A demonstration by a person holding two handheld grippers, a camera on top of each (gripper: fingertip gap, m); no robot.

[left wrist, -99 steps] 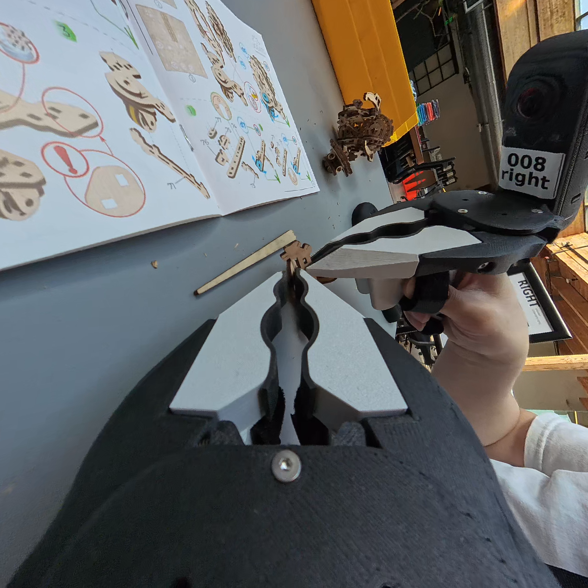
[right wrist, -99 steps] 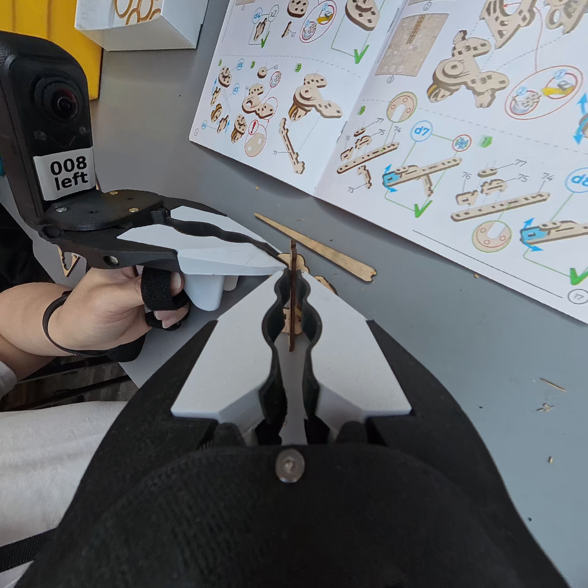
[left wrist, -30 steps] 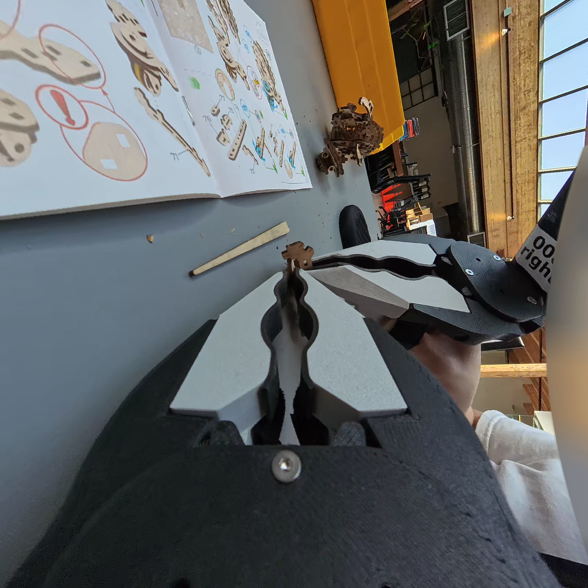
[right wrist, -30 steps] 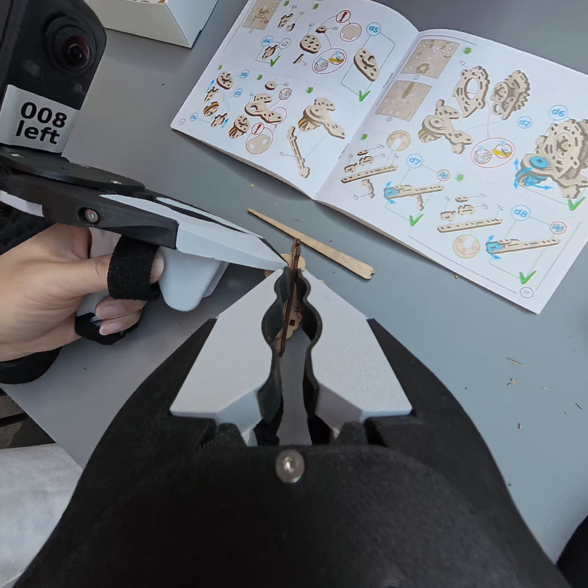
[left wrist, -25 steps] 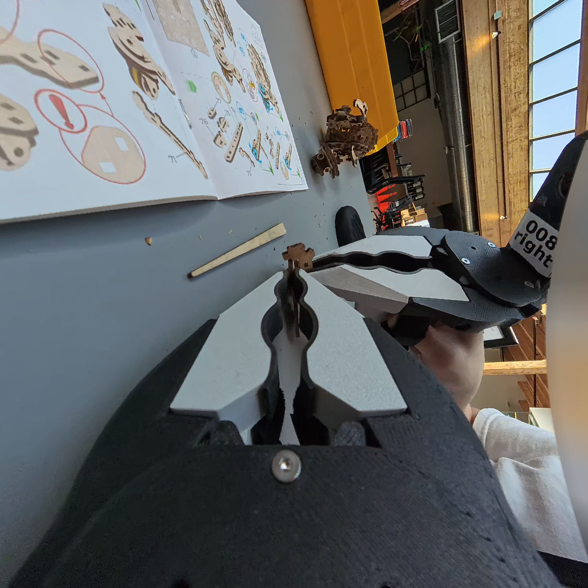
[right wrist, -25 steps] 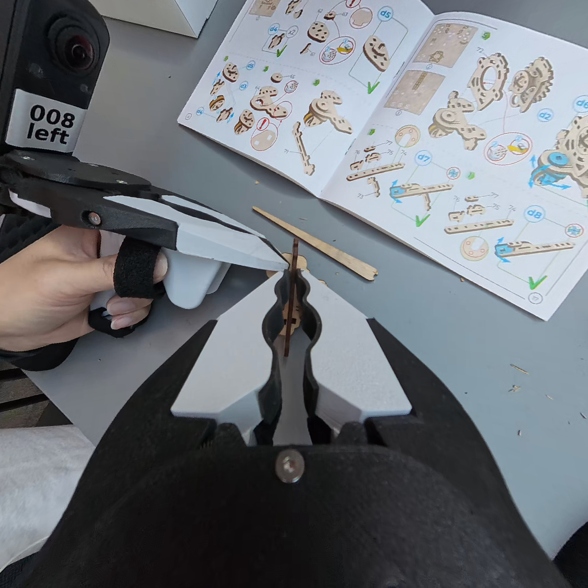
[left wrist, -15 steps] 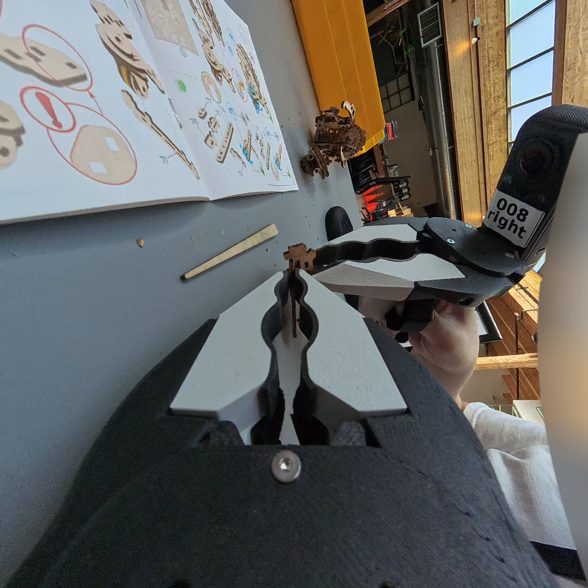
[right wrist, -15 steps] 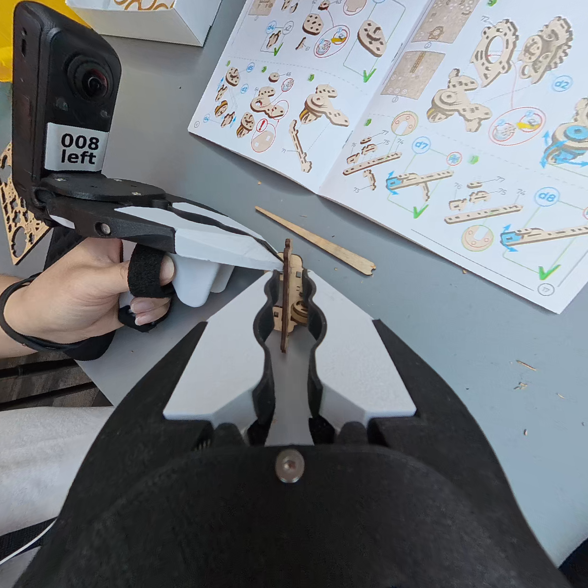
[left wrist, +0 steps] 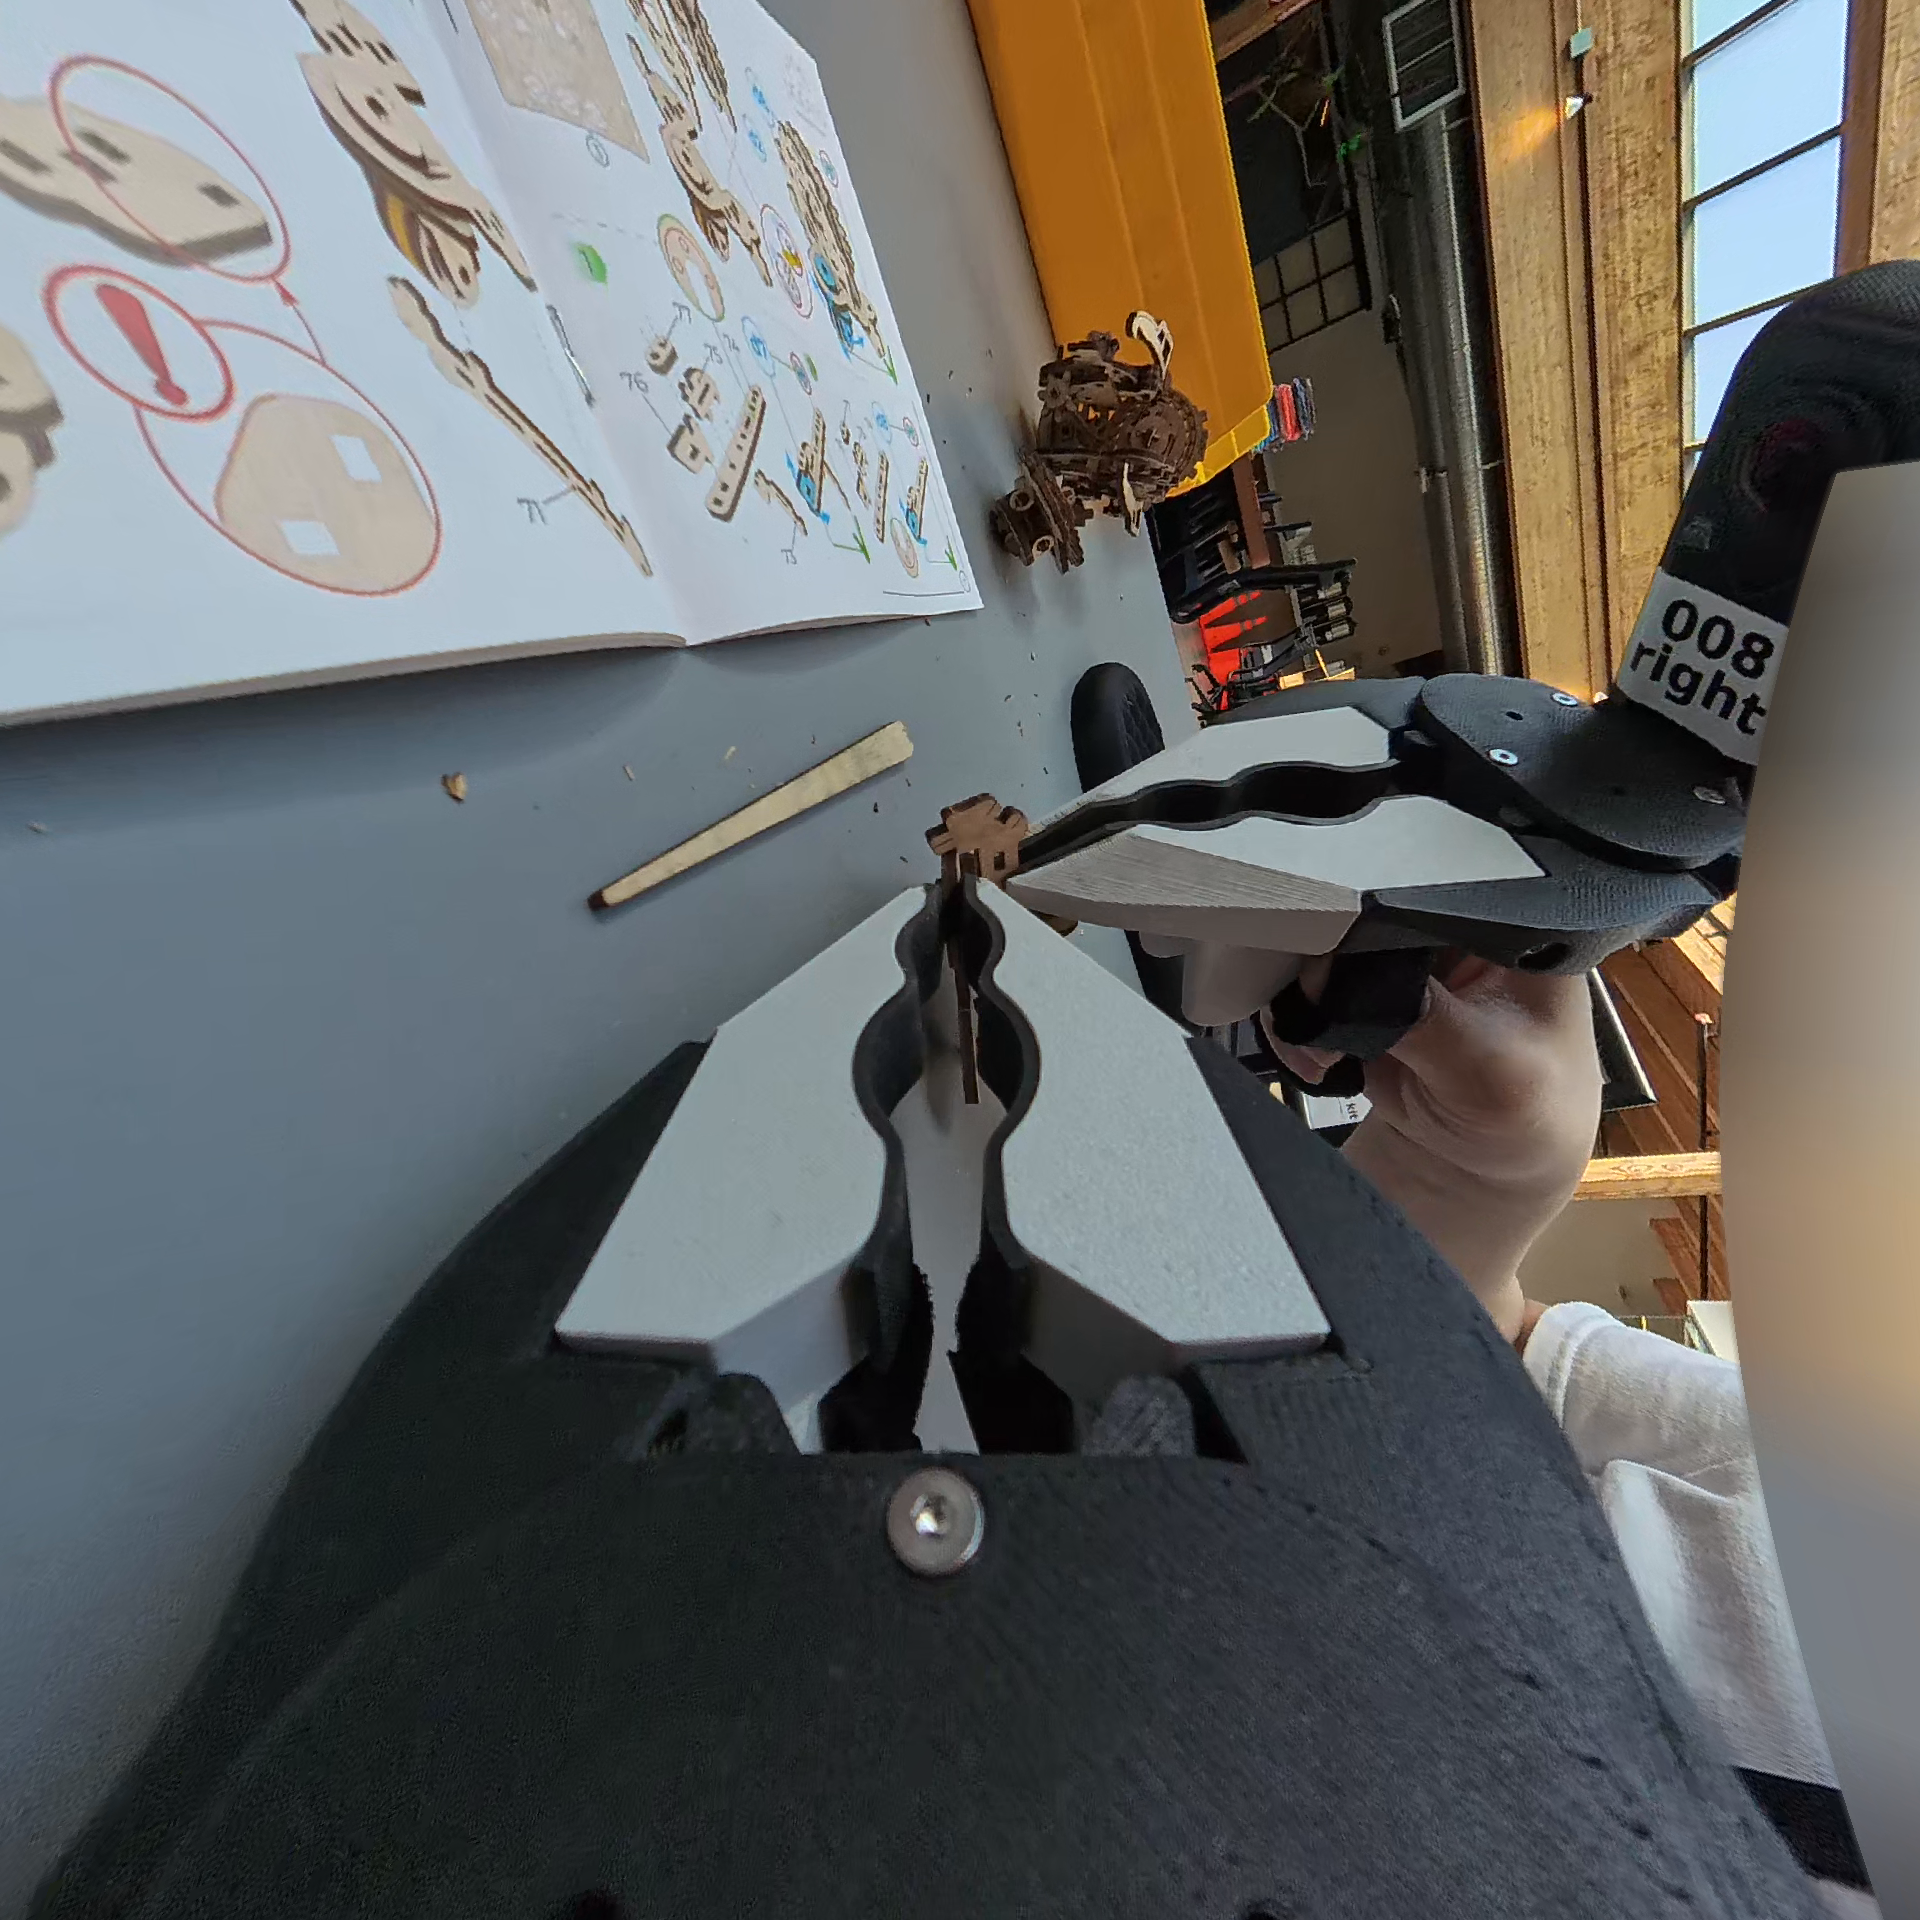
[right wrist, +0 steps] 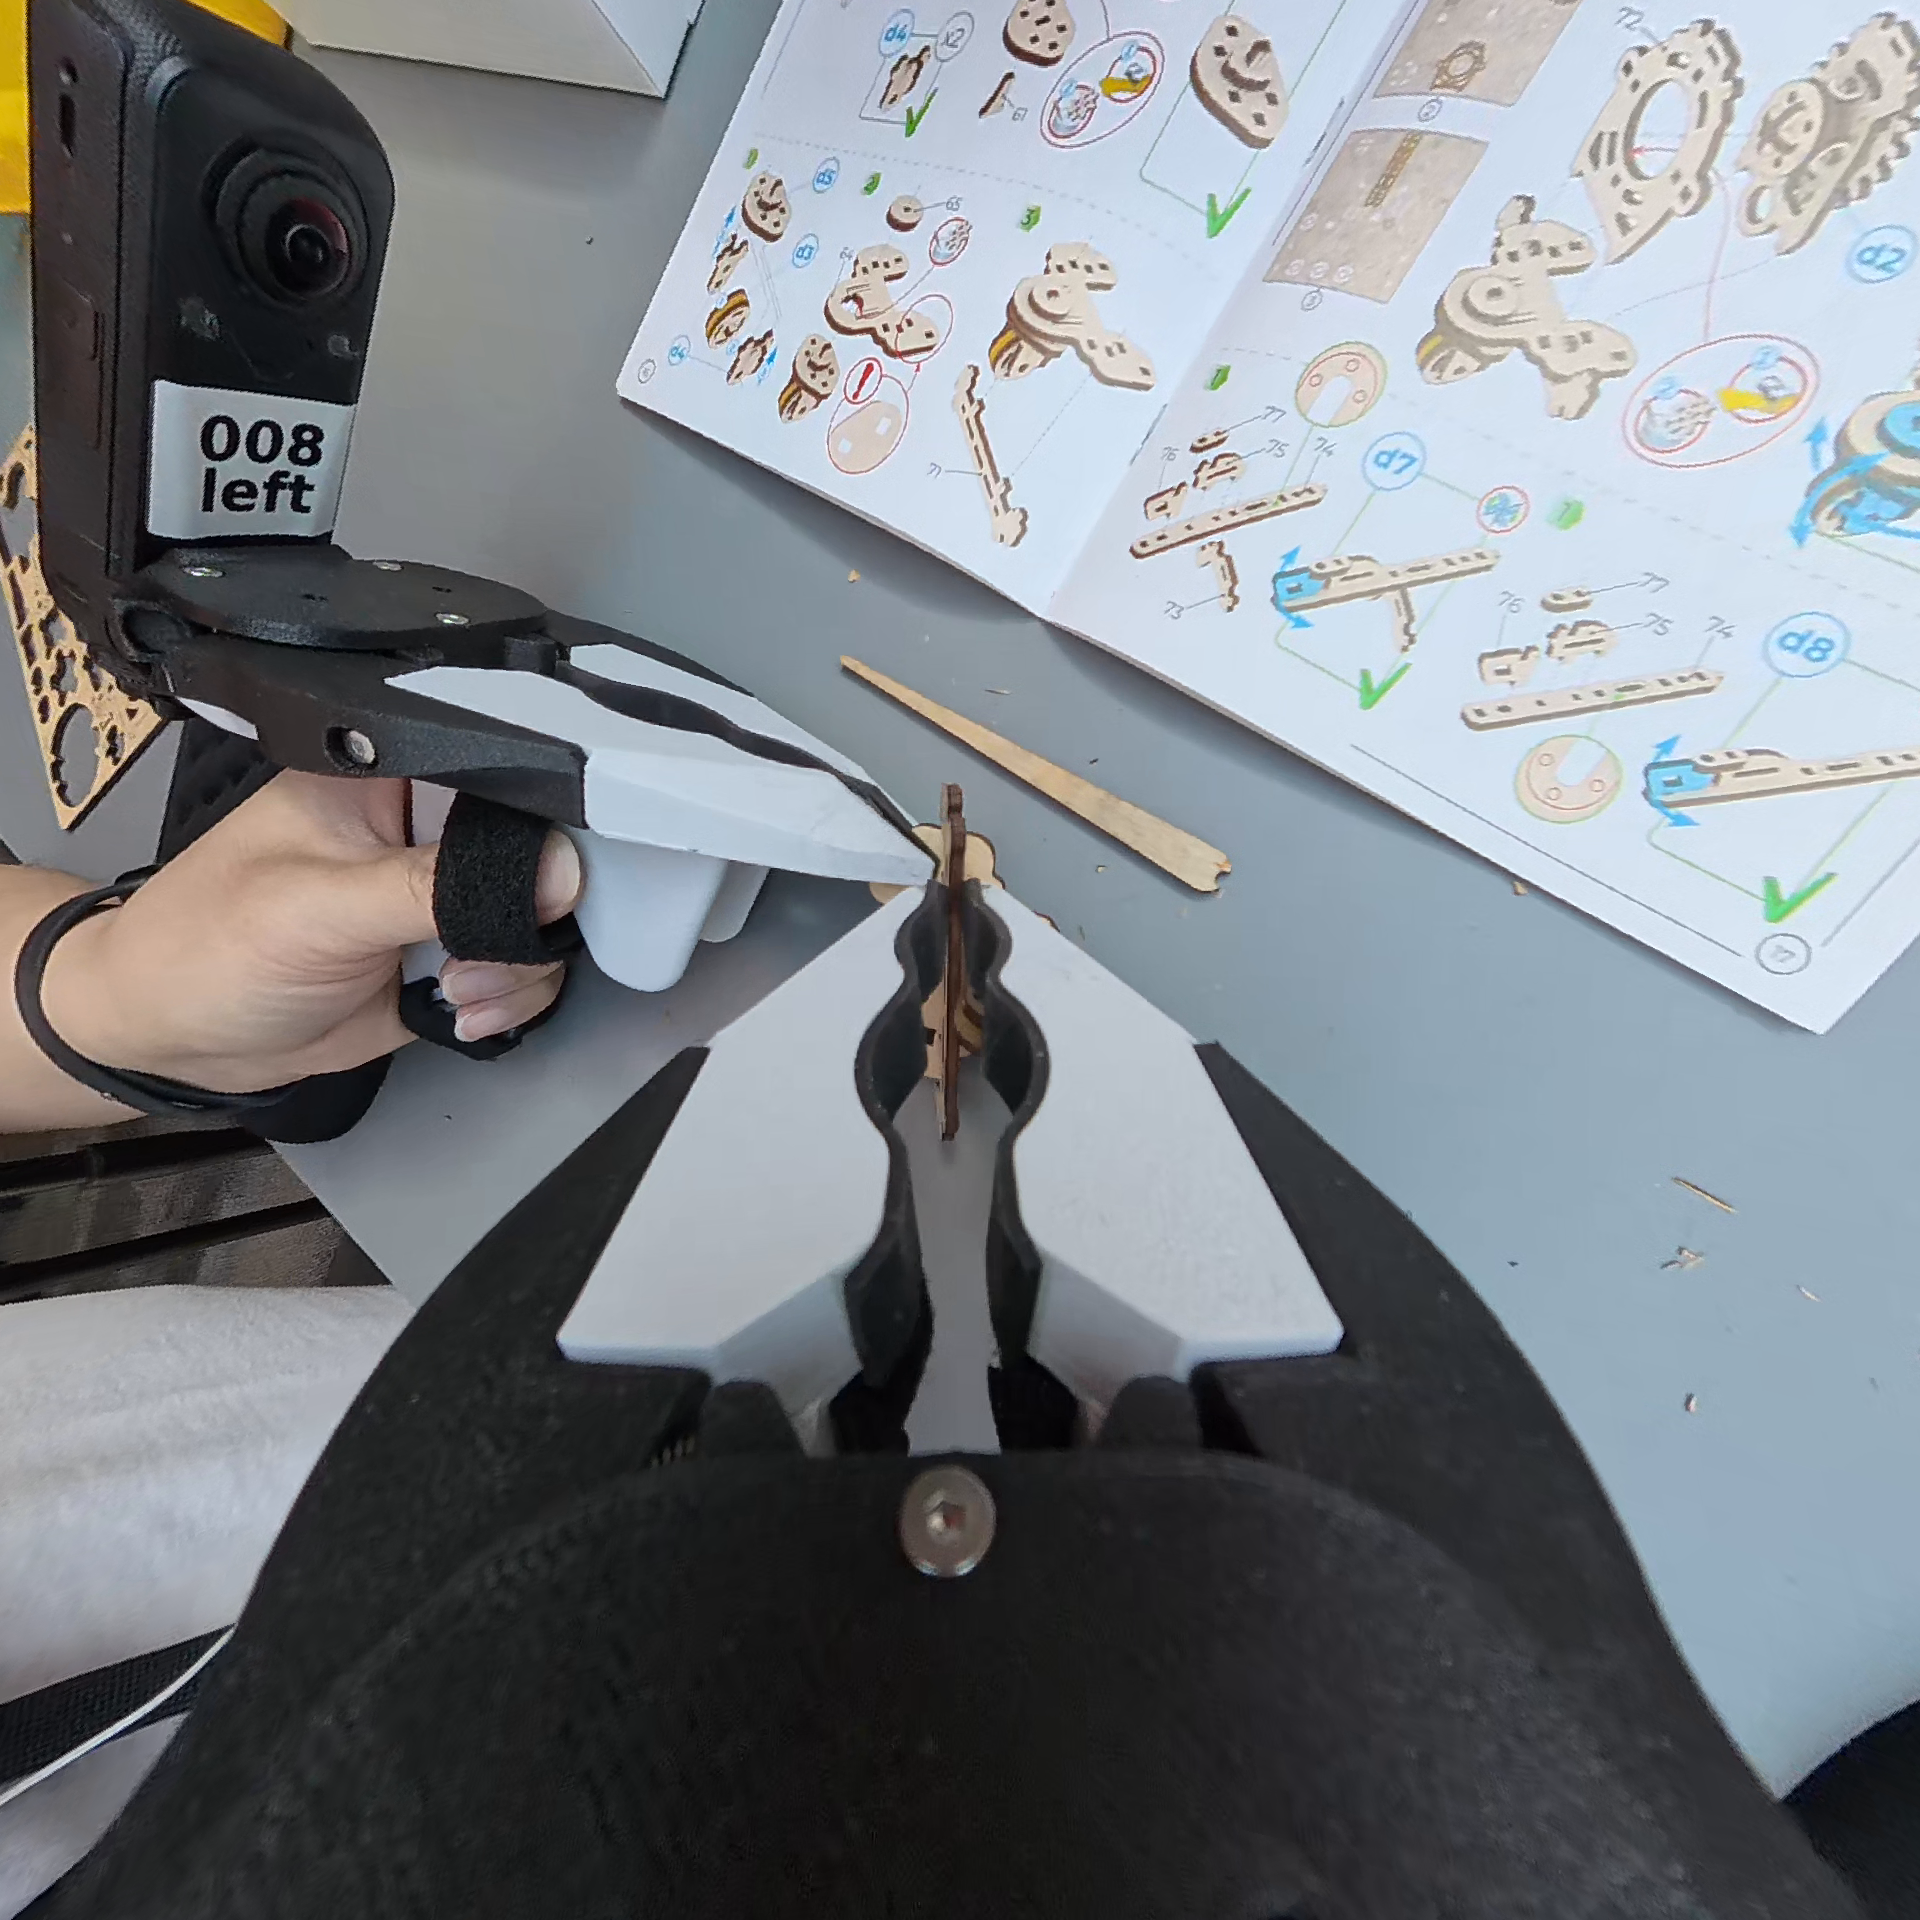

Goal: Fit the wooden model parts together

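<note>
Above the grey table (right wrist: 1455,1039), left gripper (left wrist: 954,891) and right gripper (right wrist: 948,896) meet tip to tip, each clamped on a thin wooden part (left wrist: 968,997) held edge-on, long axis along its fingers, their joint hidden; instruction booklet (right wrist: 1351,364) lies beyond.

We note the counter (right wrist: 1455,1091) as smooth matt grey. Left tool (left wrist: 951,904): rough matt black plastic body, pale grey fingers (left wrist: 748,1164), shiny metal screw (left wrist: 933,1523). Stick (right wrist: 1039,777) pale raw wood; booklet (right wrist: 1351,312) smooth white paper.
</note>
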